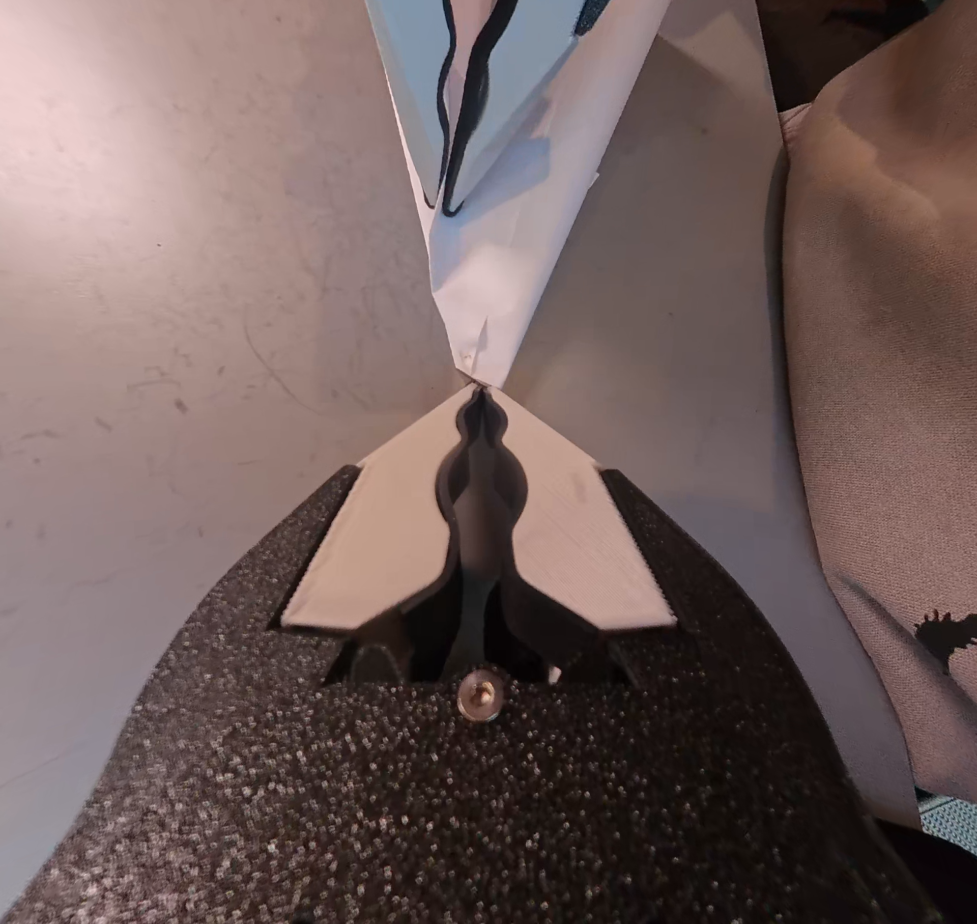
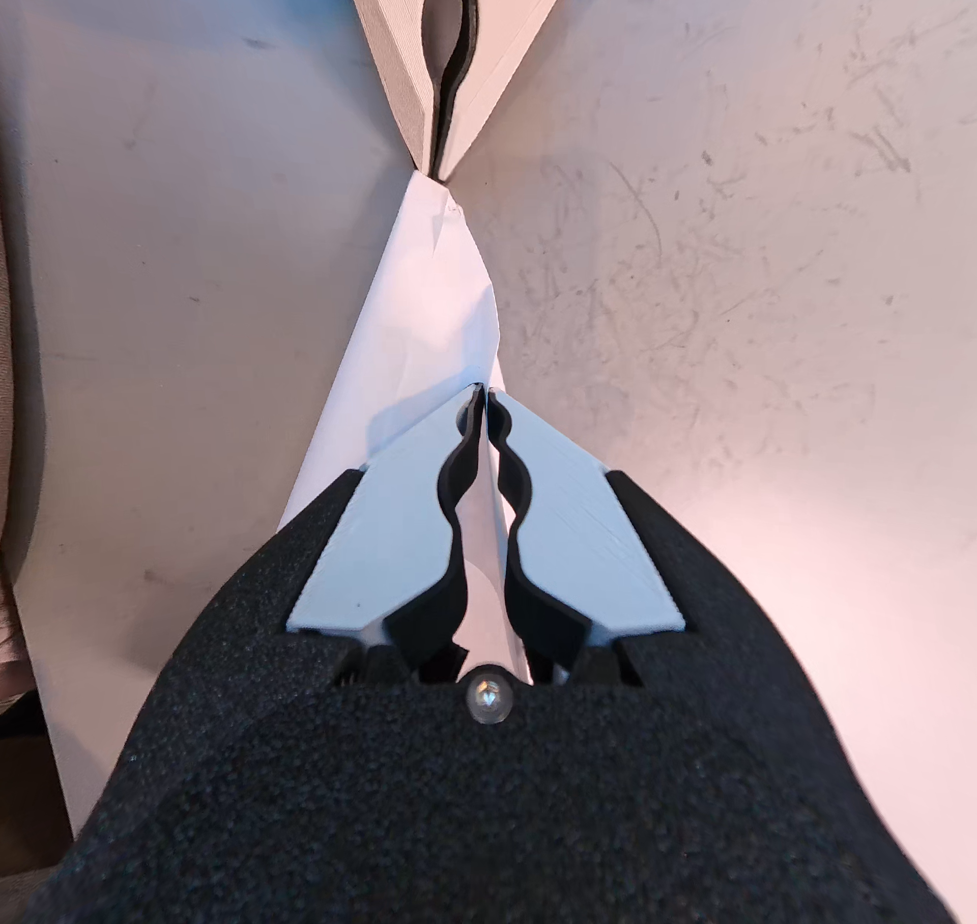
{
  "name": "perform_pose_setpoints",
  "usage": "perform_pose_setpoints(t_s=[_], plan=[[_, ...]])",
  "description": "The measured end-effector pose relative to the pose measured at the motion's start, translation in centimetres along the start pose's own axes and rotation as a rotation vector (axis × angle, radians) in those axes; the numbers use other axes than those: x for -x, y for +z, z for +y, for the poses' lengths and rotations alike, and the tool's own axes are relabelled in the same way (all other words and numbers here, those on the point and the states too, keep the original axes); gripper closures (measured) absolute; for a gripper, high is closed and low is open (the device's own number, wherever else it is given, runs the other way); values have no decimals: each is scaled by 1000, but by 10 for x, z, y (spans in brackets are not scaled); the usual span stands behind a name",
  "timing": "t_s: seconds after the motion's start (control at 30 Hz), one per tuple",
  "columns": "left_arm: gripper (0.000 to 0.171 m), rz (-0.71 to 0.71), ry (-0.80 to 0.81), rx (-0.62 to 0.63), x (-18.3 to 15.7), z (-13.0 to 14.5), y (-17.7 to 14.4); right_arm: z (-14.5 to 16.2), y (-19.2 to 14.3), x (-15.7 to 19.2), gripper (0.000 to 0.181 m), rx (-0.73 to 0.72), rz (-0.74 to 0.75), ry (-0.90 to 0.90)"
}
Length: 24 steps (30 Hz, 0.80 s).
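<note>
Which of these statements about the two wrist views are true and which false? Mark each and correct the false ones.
1. The left gripper is shut on one end of the white paper. True.
2. The right gripper is wide open and clear of the paper. False: its jaws are closed on the paper's other end.
3. The paper spans between the two grippers. True.
4. The paper lies flat and smooth. False: it is creased and twisted.
5. The table is scuffed. True.
</note>
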State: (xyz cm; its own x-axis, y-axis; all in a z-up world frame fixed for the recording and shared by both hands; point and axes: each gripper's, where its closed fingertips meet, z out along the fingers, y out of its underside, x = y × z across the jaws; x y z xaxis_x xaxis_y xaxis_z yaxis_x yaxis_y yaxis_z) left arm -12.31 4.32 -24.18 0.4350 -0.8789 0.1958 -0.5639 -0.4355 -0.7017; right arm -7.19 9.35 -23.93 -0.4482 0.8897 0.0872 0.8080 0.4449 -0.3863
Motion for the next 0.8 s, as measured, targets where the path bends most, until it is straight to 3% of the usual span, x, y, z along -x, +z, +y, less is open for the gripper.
perform_pose_setpoints(t_s=[0.3, 0.53, 0.8], plan=[[171, 1, 6, -10, -3, -1, 0, 2, 1, 1, 181, -17, 3, 44], [171, -31, -38, -41, 17, -2, -7, -4, -4, 10, 181, -96, 25, -108], [171, 58, 87, -21, 1, -16, 13, -10, -5, 22, 181, -153, 51, -278]])
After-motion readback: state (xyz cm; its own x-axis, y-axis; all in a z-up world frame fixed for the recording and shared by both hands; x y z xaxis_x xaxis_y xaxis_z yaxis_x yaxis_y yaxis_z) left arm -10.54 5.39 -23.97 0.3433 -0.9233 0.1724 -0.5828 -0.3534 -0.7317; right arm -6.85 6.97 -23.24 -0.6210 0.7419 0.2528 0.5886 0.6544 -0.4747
